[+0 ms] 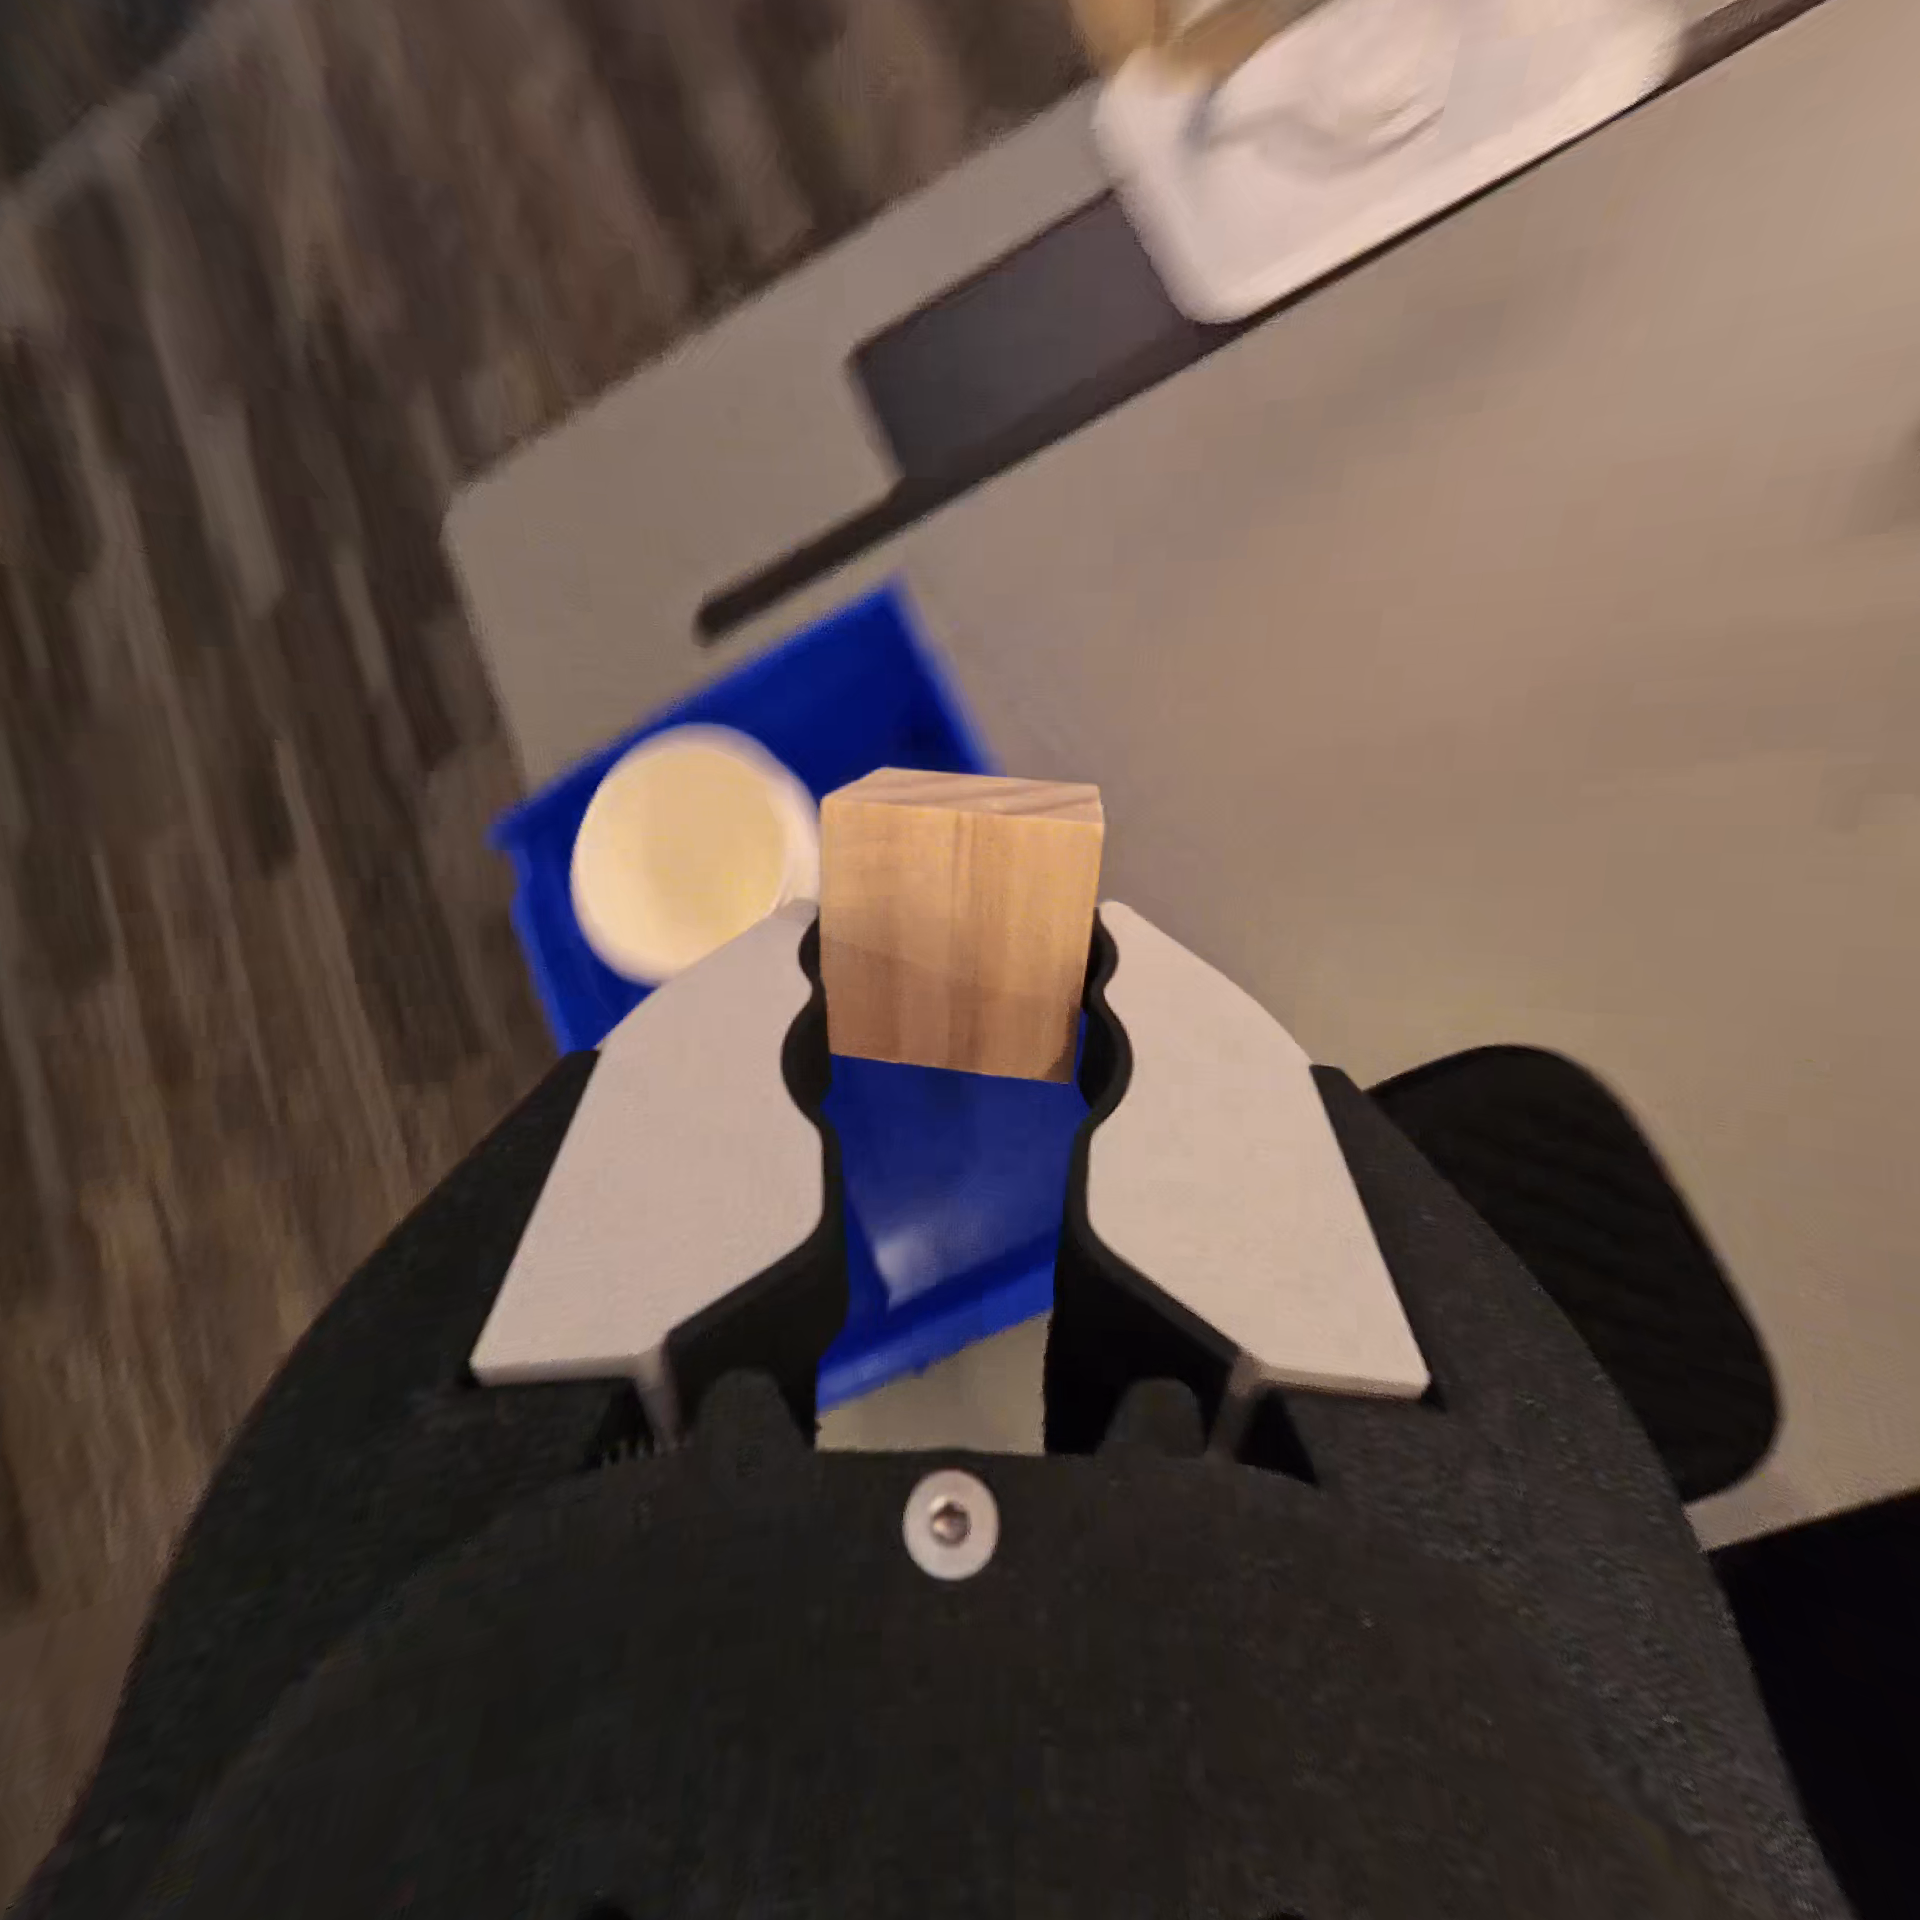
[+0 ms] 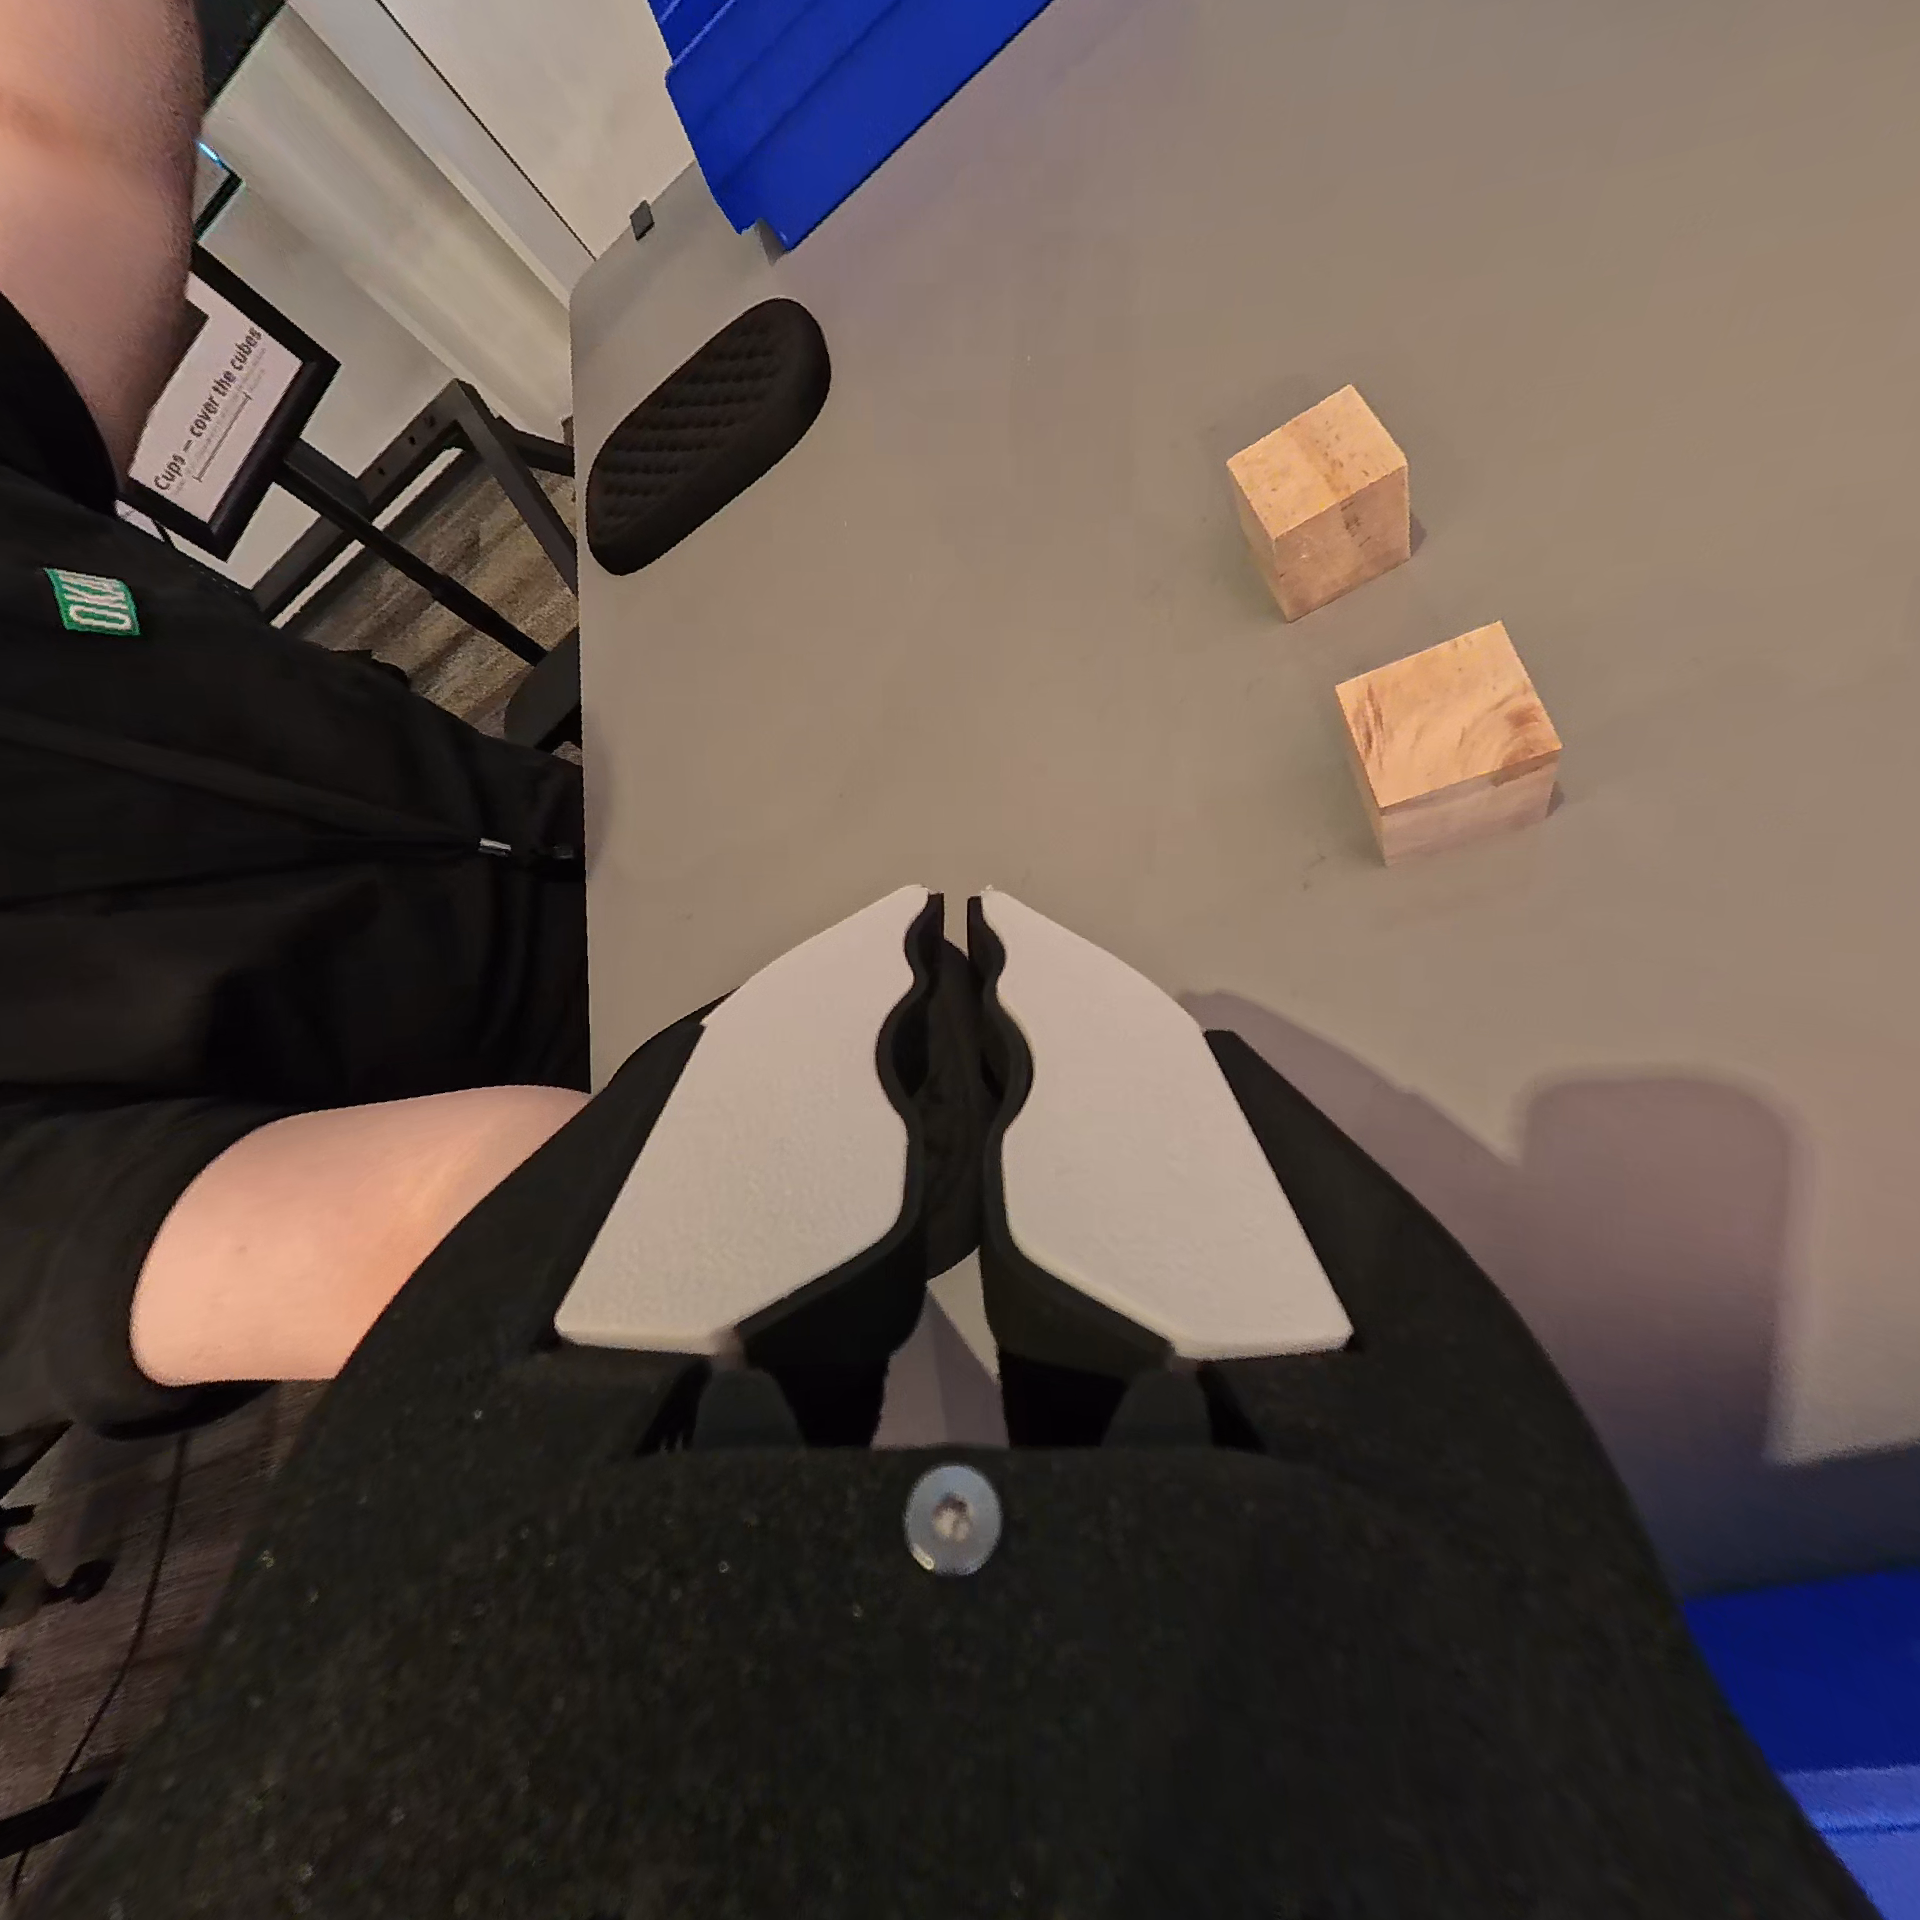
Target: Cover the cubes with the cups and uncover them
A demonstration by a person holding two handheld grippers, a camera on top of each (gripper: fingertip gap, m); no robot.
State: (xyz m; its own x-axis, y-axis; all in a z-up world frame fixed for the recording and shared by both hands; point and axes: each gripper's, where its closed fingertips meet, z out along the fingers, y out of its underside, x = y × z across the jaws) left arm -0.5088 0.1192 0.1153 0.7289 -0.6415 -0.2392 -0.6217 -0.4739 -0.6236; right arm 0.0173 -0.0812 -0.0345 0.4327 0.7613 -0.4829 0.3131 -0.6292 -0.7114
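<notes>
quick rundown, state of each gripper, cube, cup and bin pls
left gripper: shut on a wooden cube, held in the air over the blue bin
held cube: clamped between the fingers, clear of the table
cup: in the blue bin, mouth facing the camera, blurred
blue bin: on the table, open top
right gripper: shut, holding nothing
far cube: on the table, uncovered
near cube: on the table, uncovered, apart from the far cube

The cube (image 1: 961, 925) in the left tool (image 1: 954, 940) is showing pale, smooth-sanded wood grain. The tool's fingers (image 1: 665, 1132) are looking like matt grey plastic on grainy black bodies. The blue bin (image 1: 883, 696) is shining glossy. The desk (image 2: 1039, 623) is looking matt grey, smooth.
</notes>
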